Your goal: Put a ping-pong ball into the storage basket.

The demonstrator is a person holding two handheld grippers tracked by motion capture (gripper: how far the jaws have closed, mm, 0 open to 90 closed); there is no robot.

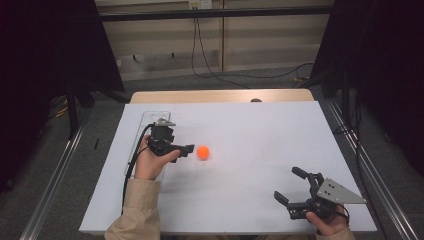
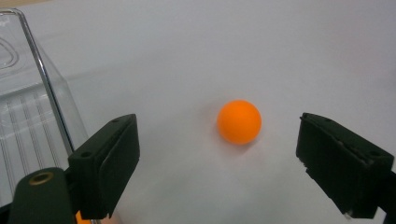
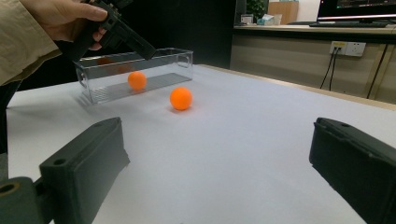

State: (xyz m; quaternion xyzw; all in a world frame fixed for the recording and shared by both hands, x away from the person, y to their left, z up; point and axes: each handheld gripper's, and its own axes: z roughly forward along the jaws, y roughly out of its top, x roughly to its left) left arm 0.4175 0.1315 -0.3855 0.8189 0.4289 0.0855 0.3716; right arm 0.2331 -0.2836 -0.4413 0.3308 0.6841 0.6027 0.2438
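An orange ball [image 1: 203, 152] [image 2: 239, 121] [image 3: 180, 98] lies loose on the white table [image 1: 260, 125]. My left gripper [image 1: 185, 149] [image 2: 217, 140] [image 3: 140, 46] is open and points at that ball, which sits just beyond its jaw tips without touching them. A clear plastic box [image 1: 145, 117] [image 2: 28, 98] [image 3: 182, 58] stands beside this gripper at the table's left. A second orange ball [image 3: 137, 80] rests inside the box. Near the front right corner my right gripper [image 1: 286, 184] [image 3: 219, 140] is open with nothing between its jaws.
The left hand and its tan sleeve [image 1: 140, 210] cover the box's near end. A black cable [image 1: 131, 165] trails from the left gripper down the table's left side. The table's wooden back edge [image 1: 220, 96] borders the far side; cables lie on the floor [image 1: 235, 80] beyond.
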